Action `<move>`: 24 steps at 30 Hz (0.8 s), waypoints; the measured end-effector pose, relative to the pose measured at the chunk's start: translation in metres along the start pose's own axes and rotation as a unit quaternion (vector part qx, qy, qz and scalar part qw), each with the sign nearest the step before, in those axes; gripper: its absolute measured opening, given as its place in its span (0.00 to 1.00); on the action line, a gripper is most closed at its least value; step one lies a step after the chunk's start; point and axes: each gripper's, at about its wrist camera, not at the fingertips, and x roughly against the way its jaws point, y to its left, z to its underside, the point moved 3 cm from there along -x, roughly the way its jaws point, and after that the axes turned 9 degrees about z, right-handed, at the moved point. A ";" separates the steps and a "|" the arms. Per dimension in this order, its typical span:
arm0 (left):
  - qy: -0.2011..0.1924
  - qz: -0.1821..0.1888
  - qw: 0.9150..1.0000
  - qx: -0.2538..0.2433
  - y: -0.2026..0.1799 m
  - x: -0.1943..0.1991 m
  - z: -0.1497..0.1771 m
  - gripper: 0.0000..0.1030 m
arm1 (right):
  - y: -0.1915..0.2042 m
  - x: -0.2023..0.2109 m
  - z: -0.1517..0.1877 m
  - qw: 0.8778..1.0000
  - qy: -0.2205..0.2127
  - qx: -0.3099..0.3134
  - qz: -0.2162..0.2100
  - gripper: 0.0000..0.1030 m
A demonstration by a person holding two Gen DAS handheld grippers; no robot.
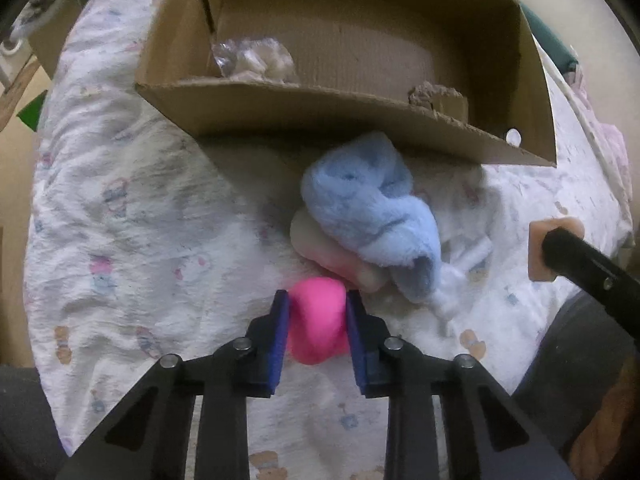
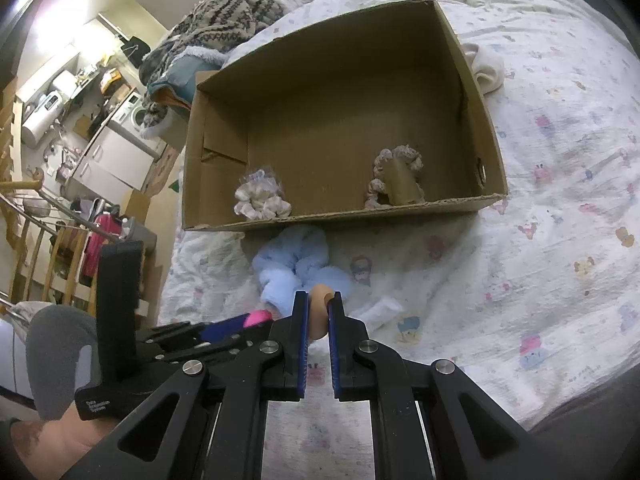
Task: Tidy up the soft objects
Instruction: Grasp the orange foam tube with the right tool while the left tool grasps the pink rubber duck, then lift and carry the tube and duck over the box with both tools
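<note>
My left gripper [image 1: 317, 304] is shut on a pink soft ball [image 1: 318, 326] low over the bed; the ball also shows in the right wrist view [image 2: 256, 317]. A fluffy light-blue cloth [image 1: 372, 216] lies just beyond it on a cream soft piece [image 1: 316, 242], in front of the open cardboard box [image 1: 304, 110]. My right gripper [image 2: 318, 300] is shut on a peach soft piece [image 2: 320, 312]; it shows at the right edge of the left wrist view [image 1: 554, 248]. The box [image 2: 486, 136] holds a white scrunchie [image 2: 262, 198] and a beige scrunchie [image 2: 398, 178].
The bed has a white printed sheet [image 2: 560, 200]. A small white cloth strip [image 2: 380, 307] lies right of the blue cloth. A white sock [image 2: 486, 68] lies beyond the box. A patterned blanket pile [image 2: 216, 24] sits at the bed's far left edge.
</note>
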 end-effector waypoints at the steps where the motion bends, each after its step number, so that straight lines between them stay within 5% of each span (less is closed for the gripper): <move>1: 0.000 -0.001 1.000 -0.001 -0.001 0.002 0.000 0.22 | 0.000 0.002 0.001 1.000 0.001 0.003 0.002 0.10; 16: -0.044 -0.080 0.996 -0.007 0.020 0.041 0.009 0.19 | 0.007 -0.001 0.005 1.000 -0.002 0.027 0.015 0.10; 24: -0.118 -0.098 0.988 0.005 0.027 0.094 -0.003 0.19 | 0.006 0.026 -0.004 0.998 -0.053 0.022 0.002 0.10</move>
